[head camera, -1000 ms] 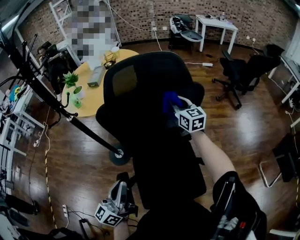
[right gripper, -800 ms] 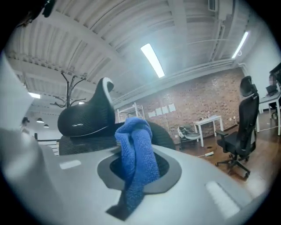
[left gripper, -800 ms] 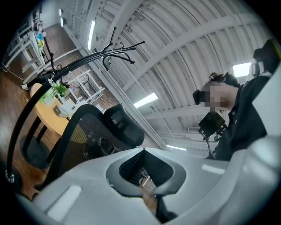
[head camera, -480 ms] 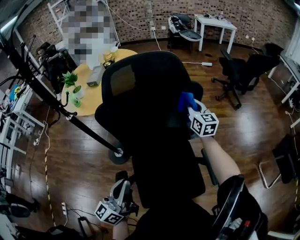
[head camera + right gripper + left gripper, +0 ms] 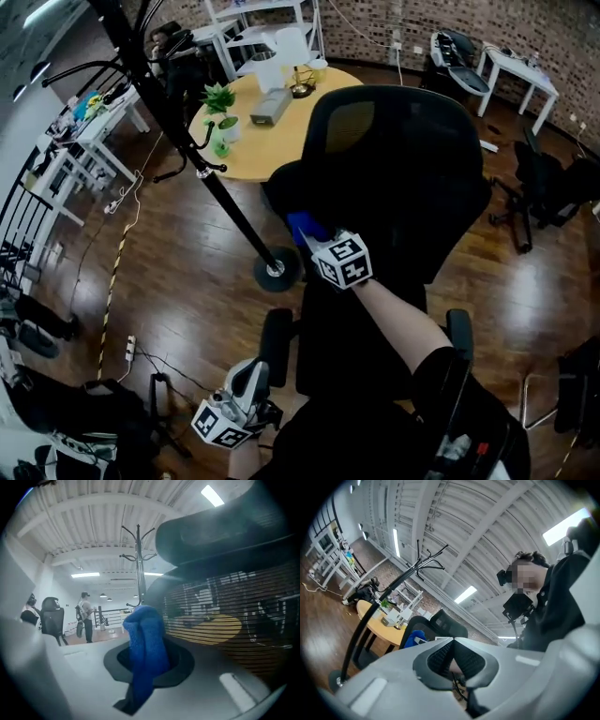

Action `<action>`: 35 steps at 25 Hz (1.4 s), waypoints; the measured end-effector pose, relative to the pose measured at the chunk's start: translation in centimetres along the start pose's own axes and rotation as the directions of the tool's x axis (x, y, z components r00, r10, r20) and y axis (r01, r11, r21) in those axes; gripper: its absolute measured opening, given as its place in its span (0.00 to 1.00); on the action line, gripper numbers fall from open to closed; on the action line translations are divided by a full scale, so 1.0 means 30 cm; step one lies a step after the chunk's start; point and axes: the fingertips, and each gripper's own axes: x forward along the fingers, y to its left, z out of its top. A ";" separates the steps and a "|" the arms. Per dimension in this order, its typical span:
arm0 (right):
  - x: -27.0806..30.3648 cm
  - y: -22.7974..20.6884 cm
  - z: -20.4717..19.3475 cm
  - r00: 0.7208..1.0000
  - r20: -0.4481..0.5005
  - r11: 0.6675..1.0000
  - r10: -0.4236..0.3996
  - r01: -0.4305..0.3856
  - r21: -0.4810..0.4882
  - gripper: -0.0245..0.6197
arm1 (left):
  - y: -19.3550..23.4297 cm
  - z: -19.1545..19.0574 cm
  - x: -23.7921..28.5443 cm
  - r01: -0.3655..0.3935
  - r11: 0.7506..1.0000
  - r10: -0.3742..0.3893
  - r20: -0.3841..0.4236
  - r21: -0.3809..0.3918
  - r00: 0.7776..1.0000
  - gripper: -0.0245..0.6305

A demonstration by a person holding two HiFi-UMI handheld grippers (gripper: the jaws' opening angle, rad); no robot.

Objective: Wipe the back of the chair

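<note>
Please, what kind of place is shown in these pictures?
Most likely an open office or workshop room. A black mesh office chair, a round wooden table and a white desk stand on a dark wood floor, with a brick wall behind.

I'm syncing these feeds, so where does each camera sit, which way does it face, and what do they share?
Head view: on the person's head, looking steeply down at the chair back; shows the right forearm, right gripper and left gripper.
Left gripper view: low behind the chair, tilted up toward the ceiling and coat stand; shows its shut fingers and the person's torso.
Right gripper view: close against the chair back, facing along it; its fingers clamp the blue cloth.
Shared: all three show coat stand, chair and cloth.
</note>
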 end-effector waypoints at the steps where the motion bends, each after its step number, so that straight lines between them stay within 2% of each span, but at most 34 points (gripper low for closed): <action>1: 0.047 0.009 -0.005 1.000 -0.011 1.000 0.000 0.000 0.005 0.09 | 0.012 0.007 -0.025 -0.025 1.000 0.025 0.010 0.005 1.000 0.03; 5: 0.139 0.003 -0.026 0.999 -0.053 1.000 -0.003 0.002 -0.016 0.09 | 0.045 0.021 -0.095 -0.089 0.996 0.089 0.032 0.014 0.996 0.03; 8: 0.106 -0.021 -0.033 0.999 -0.043 1.000 -0.018 0.017 -0.021 0.09 | 0.055 0.028 -0.103 -0.085 0.996 0.085 0.028 0.012 0.996 0.03; 13: -0.076 -0.201 -0.054 0.992 -0.026 0.992 -0.125 0.124 -0.008 0.09 | 0.062 -0.002 0.006 0.017 0.999 -0.018 -0.026 -0.030 0.999 0.03; 17: -0.318 -0.408 -0.075 0.962 -0.018 0.962 -0.272 0.272 0.014 0.09 | 0.054 -0.062 0.124 0.123 0.989 -0.130 -0.094 -0.081 0.987 0.03; 19: -0.482 -0.538 -0.106 0.928 -0.024 0.927 -0.372 0.373 0.044 0.09 | 0.043 -0.096 0.191 0.174 0.977 -0.188 -0.114 -0.124 0.976 0.03; 21: -0.671 -0.682 -0.153 0.873 -0.040 0.868 -0.486 0.488 0.094 0.09 | 0.021 -0.134 0.253 0.216 0.965 -0.237 -0.140 -0.150 0.962 0.03; 25: -1.018 -0.914 -0.260 0.707 -0.105 0.679 -0.699 0.703 0.214 0.09 | -0.029 -0.186 0.324 0.265 0.949 -0.294 -0.179 -0.169 0.939 0.03; 26: -1.072 -0.941 -0.277 0.678 -0.121 0.646 -0.725 0.731 0.222 0.09 | -0.035 -0.195 0.333 0.269 0.947 -0.300 -0.187 -0.174 0.935 0.03; 27: -1.106 -0.954 -0.283 0.662 -0.128 0.629 -0.739 0.745 0.222 0.09 | -0.040 -0.203 0.340 0.272 0.946 -0.305 -0.195 -0.177 0.932 0.03; 29: -1.123 -0.948 -0.269 0.665 -0.114 0.634 -0.738 0.742 0.219 0.09 | -0.048 -0.215 0.348 0.275 0.945 -0.309 -0.205 -0.180 0.929 0.03; 31: -1.094 -0.909 -0.245 0.692 -0.082 0.663 -0.717 0.714 0.226 0.09 | -0.056 -0.220 0.353 0.276 0.945 -0.310 -0.206 -0.177 0.928 0.03; 33: -1.023 -0.822 -0.222 0.741 -0.042 0.714 -0.671 0.660 0.233 0.09 | -0.065 -0.217 0.346 0.272 0.947 -0.303 -0.202 -0.169 0.931 0.03; 35: -0.902 -0.686 -0.196 0.811 -0.001 0.791 -0.586 0.571 0.220 0.09 | -0.065 -0.206 0.324 0.258 0.954 -0.286 -0.197 -0.156 0.938 0.03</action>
